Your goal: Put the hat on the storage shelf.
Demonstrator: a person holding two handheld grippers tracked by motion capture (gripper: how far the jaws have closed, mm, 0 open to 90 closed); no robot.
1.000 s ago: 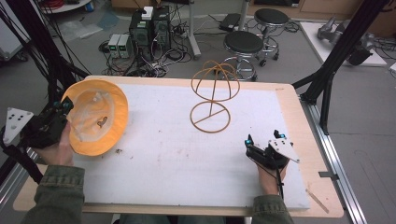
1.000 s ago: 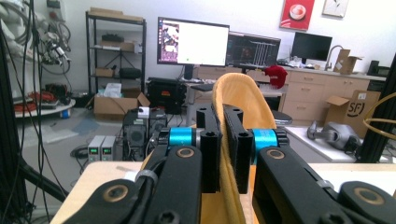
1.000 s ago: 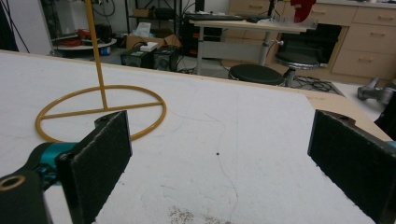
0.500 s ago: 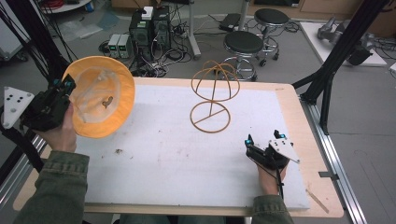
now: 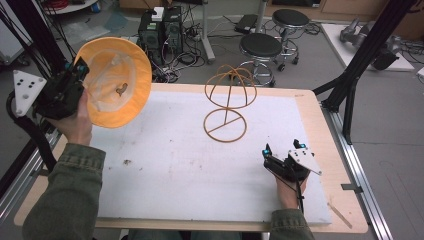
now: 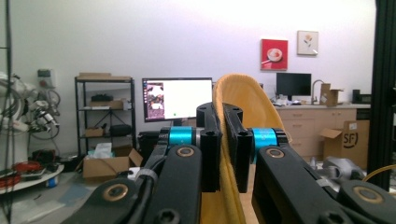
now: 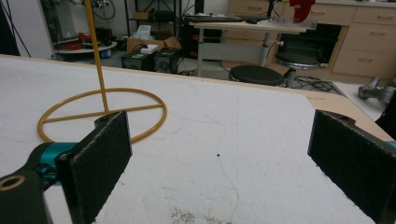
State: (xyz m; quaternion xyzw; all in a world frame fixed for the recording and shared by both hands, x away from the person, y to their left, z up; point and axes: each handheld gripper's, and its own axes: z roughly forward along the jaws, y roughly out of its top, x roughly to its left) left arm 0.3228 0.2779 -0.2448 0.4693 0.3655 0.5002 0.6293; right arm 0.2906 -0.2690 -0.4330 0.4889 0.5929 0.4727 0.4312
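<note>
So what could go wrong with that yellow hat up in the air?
The left gripper pinches the hat only at the edge of its brim, so it might slip out and drop. The wire stand looks light and thin; bumping it with the hat could tip or push it. The right gripper rests open on the table, apart from the stand, so nothing steadies the stand.

The hat [image 5: 117, 82] is orange-yellow with a wide round brim and a pale lining inside the crown. It is up in the air at about 10 o'clock of the table, beyond the far-left corner, tilted on its edge so the open inside faces the camera in the high view. The brim at its 9 o'clock side is pinched. In the left gripper view the brim [image 6: 233, 107] stands upright, edge-on.
</note>
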